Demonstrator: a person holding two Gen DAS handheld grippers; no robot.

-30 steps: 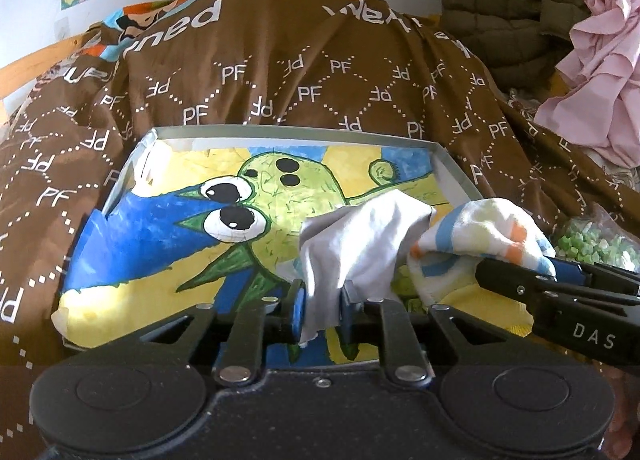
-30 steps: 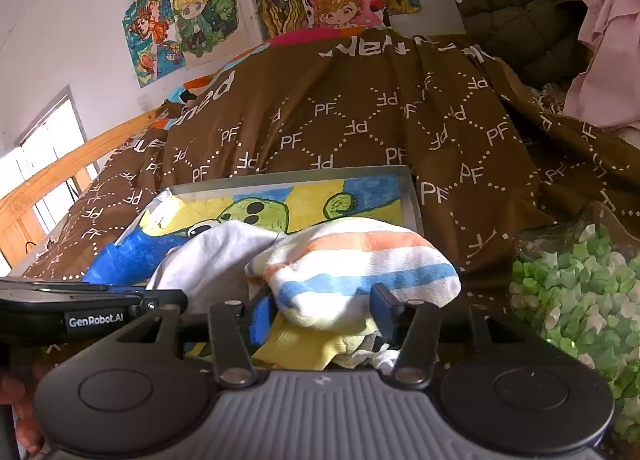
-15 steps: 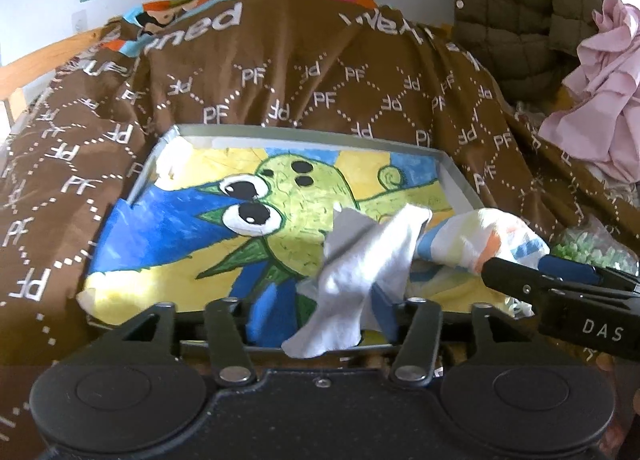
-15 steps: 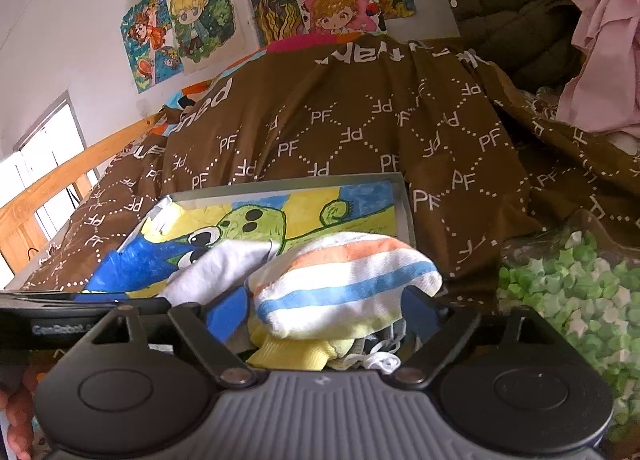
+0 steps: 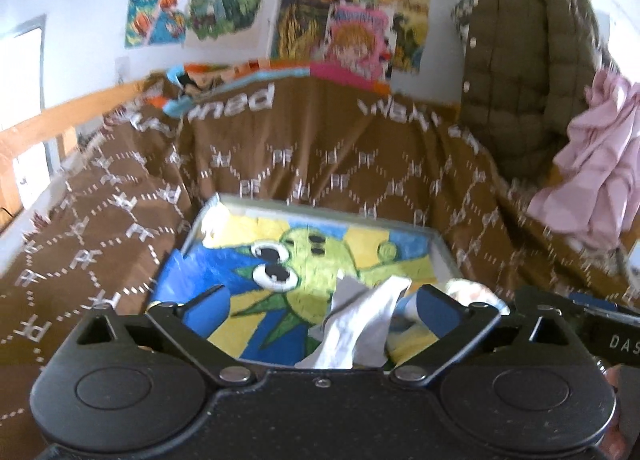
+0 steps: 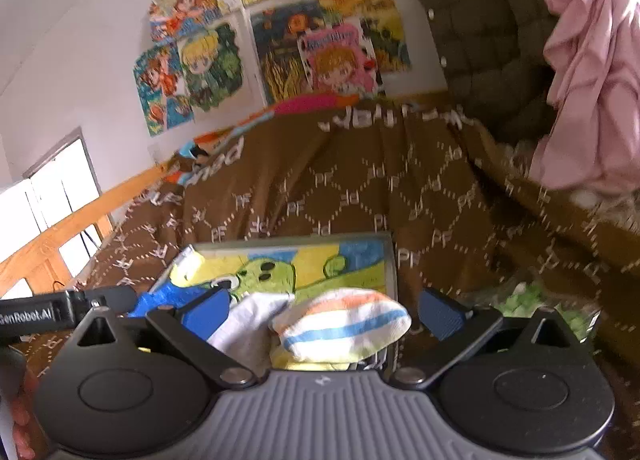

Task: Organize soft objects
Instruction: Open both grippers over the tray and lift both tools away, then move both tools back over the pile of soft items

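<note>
A shallow grey tray [image 5: 442,248] lined with a green cartoon picture lies on the brown bedspread. A white cloth [image 5: 362,324] lies in its near right part, and it also shows in the right wrist view [image 6: 250,326]. Beside it lies a striped orange, blue and white rolled cloth [image 6: 344,324], only partly seen in the left wrist view [image 5: 470,292]. My left gripper [image 5: 324,314] is open and empty, just short of the white cloth. My right gripper [image 6: 324,312] is open and empty, just short of the striped cloth.
The brown bedspread [image 5: 304,163] covers the bed. A bag of green and white bits [image 6: 532,300] lies right of the tray [image 6: 390,260]. An olive jacket [image 5: 528,71] and a pink garment [image 5: 600,179] hang at the right. A wooden rail [image 6: 60,232] runs along the left.
Both grippers have opened wide, let go of the white cloth and the striped cloth, and drawn back and upward. The cloths now lie in the tray.
</note>
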